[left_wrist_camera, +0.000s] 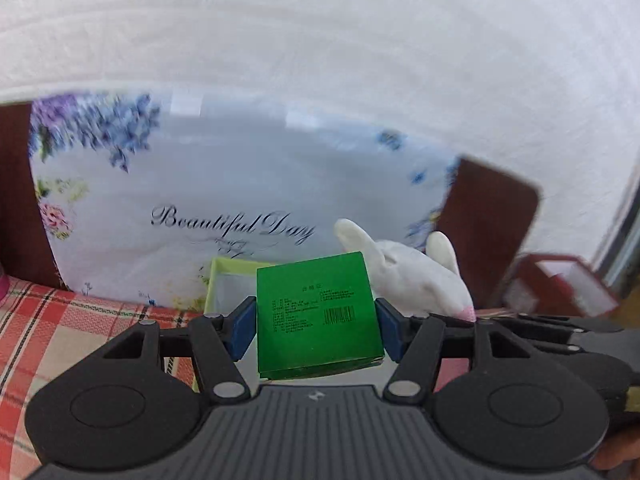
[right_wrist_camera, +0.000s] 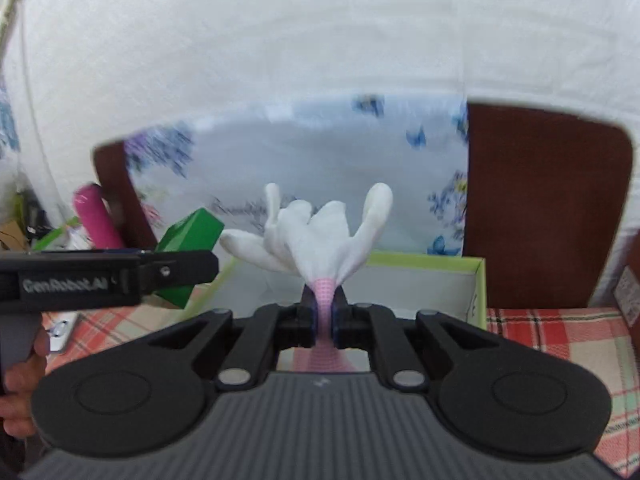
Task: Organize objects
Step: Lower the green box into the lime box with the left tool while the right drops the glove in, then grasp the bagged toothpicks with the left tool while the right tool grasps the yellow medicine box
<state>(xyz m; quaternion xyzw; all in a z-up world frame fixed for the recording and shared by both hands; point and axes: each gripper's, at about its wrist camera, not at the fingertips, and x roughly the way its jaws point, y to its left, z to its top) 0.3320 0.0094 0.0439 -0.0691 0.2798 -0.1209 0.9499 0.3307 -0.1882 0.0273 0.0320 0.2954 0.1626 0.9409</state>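
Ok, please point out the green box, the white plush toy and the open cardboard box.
green box [left_wrist_camera: 316, 312]: left wrist view, its printed face.
white plush toy [right_wrist_camera: 320, 236]: right wrist view, its white body.
open cardboard box [right_wrist_camera: 478, 288]: right wrist view, its right wall.

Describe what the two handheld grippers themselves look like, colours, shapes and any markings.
Both are matte black. Each has a ribbed grey-black body, two large round discs at its sides, and angled linkage arms with silver pivot pins. The left gripper has fingers with blue pads. From the side it is a flat black bar with a grey handle, lettered "GenRobot.AI". The right gripper has the same build. No cables or sleeves show.
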